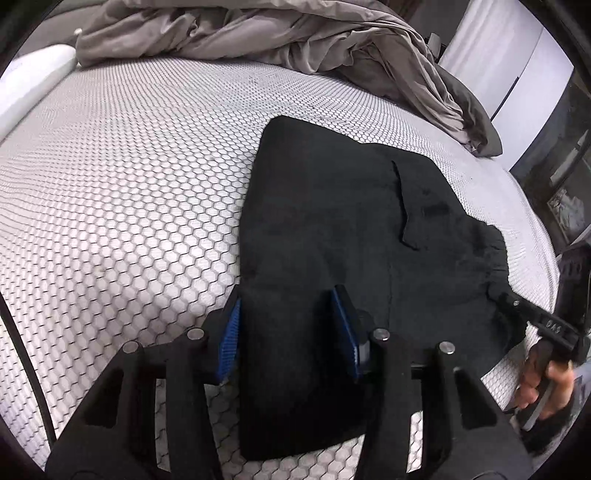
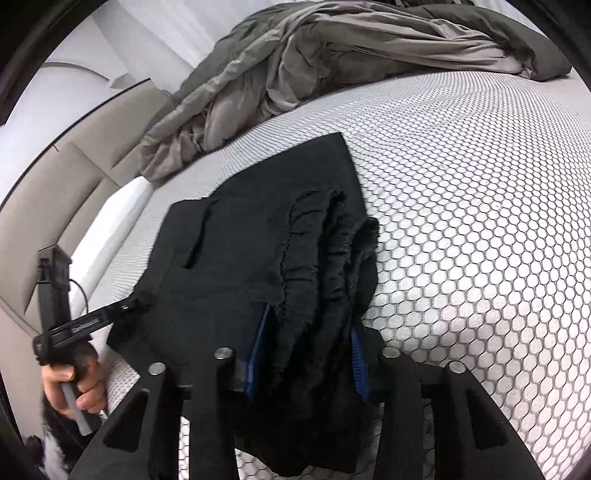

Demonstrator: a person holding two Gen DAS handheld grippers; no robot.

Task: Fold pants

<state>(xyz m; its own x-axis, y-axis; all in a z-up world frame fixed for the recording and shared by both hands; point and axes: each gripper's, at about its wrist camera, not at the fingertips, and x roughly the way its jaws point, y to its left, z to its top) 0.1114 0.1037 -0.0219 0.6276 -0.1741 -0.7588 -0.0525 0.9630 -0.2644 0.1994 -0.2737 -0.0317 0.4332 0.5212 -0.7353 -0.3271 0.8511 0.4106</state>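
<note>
While both grippers point steeply down at the bed, each has black cloth running between its blue pads. Left gripper: a flat strip of the pants passes through the gap and hangs below the fingers; the pads sit at the strip's two edges, but whether they actually press on it I can't tell. Right gripper: a bunched, thick wad of the gathered waistband fills the gap from pad to pad, so it looks clenched on the pants. From the left camera the right gripper shows at the right edge, its tip at the pants' near corner, with the person's hand wrapped around the handle below. From the right camera the left gripper shows at the left edge, tip at the opposite corner of the pants, the other hand on its handle. Pants are black, lying on the mattress near its front edge, already doubled over into a rough rectangle; a pocket slit shows on the top layer, far edge flat and straight, near end lifted and wrinkled where the grippers have it. Mattress cover has a white hexagon pattern. A rumpled grey blanket is heaped at the far side, well apart from the pants.
</note>
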